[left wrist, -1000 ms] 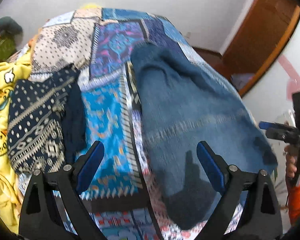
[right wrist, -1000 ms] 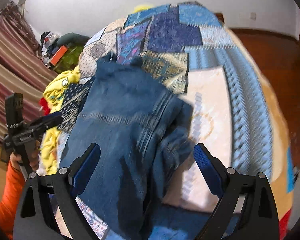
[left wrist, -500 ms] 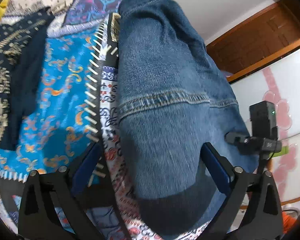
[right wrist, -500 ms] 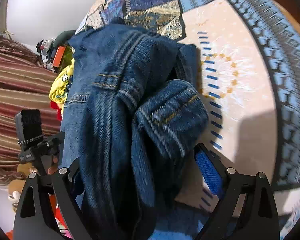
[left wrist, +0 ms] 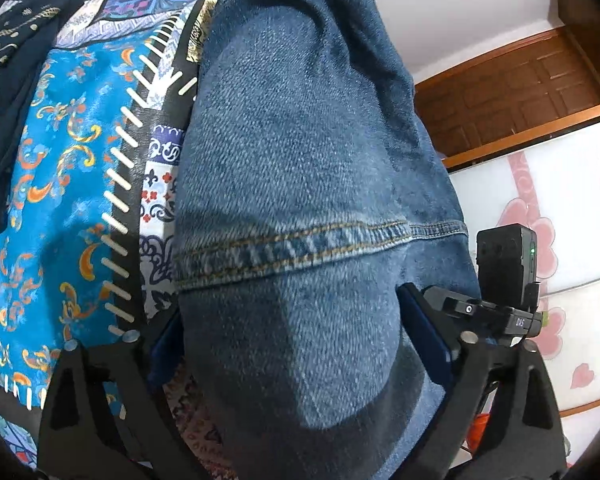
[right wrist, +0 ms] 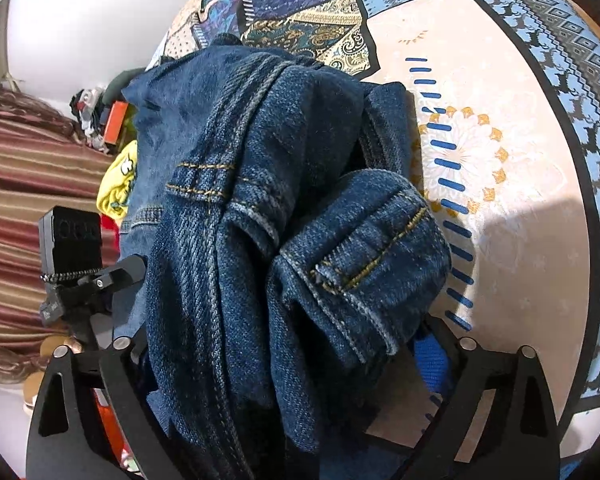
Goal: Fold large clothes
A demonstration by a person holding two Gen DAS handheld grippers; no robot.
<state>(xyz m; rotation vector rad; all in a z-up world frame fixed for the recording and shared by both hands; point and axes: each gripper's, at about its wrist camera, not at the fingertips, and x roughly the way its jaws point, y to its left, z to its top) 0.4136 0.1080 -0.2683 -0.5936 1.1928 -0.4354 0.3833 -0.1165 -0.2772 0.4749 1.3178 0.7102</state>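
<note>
Your left gripper (left wrist: pixel 292 340) and right gripper (right wrist: pixel 284 356) straddle the jeans (left wrist: pixel 300 160) at the bed's (right wrist: pixel 520 160) near edge, jaws apart, the left's just narrowing. Pinch only the top layer and the bunched waistband (right wrist: pixel 360 256) slips.

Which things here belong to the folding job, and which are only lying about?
For the job:
- denim garment
- left gripper
- right gripper

Lying about:
- patchwork bedspread
- dark patterned cloth
- yellow cartoon-print cloth
</note>
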